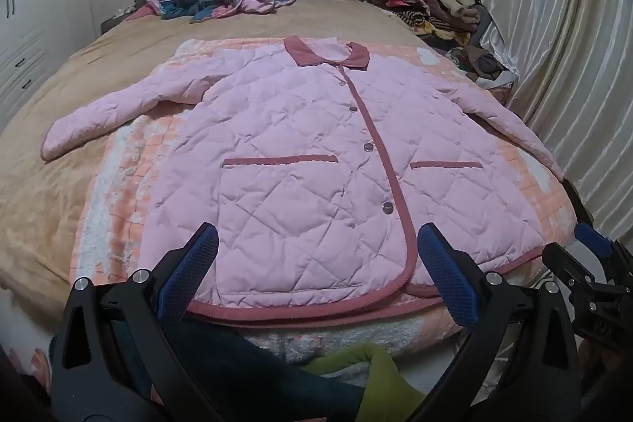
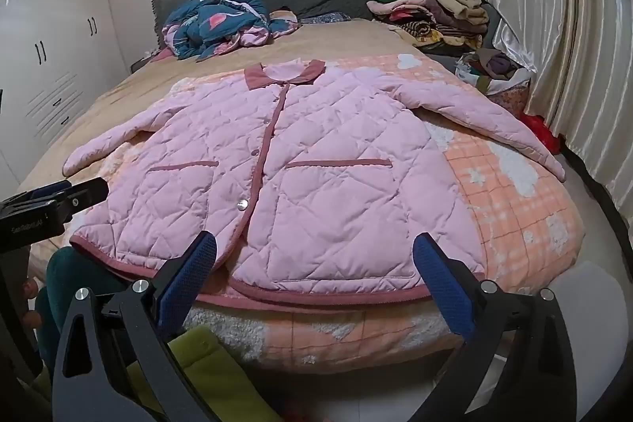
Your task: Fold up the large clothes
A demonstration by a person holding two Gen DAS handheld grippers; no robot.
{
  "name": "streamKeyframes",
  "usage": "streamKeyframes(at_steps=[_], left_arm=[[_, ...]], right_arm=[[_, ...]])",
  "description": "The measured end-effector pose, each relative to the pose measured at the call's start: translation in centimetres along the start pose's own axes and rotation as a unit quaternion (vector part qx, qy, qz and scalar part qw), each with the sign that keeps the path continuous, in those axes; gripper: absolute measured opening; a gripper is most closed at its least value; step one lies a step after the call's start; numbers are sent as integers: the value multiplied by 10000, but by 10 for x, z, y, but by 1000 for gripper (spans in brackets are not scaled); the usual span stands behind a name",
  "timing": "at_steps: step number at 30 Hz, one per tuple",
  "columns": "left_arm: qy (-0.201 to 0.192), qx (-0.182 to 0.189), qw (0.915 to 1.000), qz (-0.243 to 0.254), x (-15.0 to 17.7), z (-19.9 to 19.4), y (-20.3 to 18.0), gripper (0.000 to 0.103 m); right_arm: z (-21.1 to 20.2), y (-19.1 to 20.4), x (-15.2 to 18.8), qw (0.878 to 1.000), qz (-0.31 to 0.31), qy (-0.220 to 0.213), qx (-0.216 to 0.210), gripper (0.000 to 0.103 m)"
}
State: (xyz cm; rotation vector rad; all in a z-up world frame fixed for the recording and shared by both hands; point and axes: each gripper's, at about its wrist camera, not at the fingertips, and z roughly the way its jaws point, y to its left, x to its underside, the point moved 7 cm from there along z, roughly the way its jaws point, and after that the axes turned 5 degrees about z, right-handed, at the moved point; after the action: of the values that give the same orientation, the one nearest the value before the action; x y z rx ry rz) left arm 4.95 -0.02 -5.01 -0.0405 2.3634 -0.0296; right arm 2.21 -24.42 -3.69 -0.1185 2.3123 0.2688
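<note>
Quilted pink jacket point(image 1: 300, 161) lies flat, buttoned, front up on the bed point(image 1: 59, 161), sleeves spread. From the left wrist, the left gripper point(image 1: 316, 275) hovers over the hem, jaws wide, holding nothing. From the right wrist, the right gripper point(image 2: 314, 277) likewise gapes, unladen. Risk: puffy padding may slip from a shallow pinch, and folds could spring back.

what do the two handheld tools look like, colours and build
Both match: the left tool and right tool each have two black plastic arms with triangular cut-outs and silver round bolt heads, ending in blue fingers with a fine cross-hatched grip texture. The left tool's body carries small pale lettering, too blurred to read. No cables show.
</note>
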Motion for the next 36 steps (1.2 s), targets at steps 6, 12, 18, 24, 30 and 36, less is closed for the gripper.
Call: streamKeyframes(at_steps=[6,12,18,24,30,36], left_arm=[[-30,7,10000,13,0,-1,0,94],[-57,-46,10000,54,0,-1,-2,94],[-73,-34,10000,37,-1,-3,-2,94],[-73,-40,10000,30,-2,-2,-1,94],[-78,-27,10000,33,-2,-2,0,94],[-88,-29,10000,17,-2,-3,1,94]], right_arm=[[-3,3,1,10000,45,-58,5,99],[-4,-2,-2,10000,-61,-45,-15,99],[-6,8,0,9998,-187,-69,29,99],[-8,9,-1,9998,-185,-88,29,99],[-9,10,-1,9998,-186,-93,30,99],[-8,9,-1,9998,-194,-100,34,99]])
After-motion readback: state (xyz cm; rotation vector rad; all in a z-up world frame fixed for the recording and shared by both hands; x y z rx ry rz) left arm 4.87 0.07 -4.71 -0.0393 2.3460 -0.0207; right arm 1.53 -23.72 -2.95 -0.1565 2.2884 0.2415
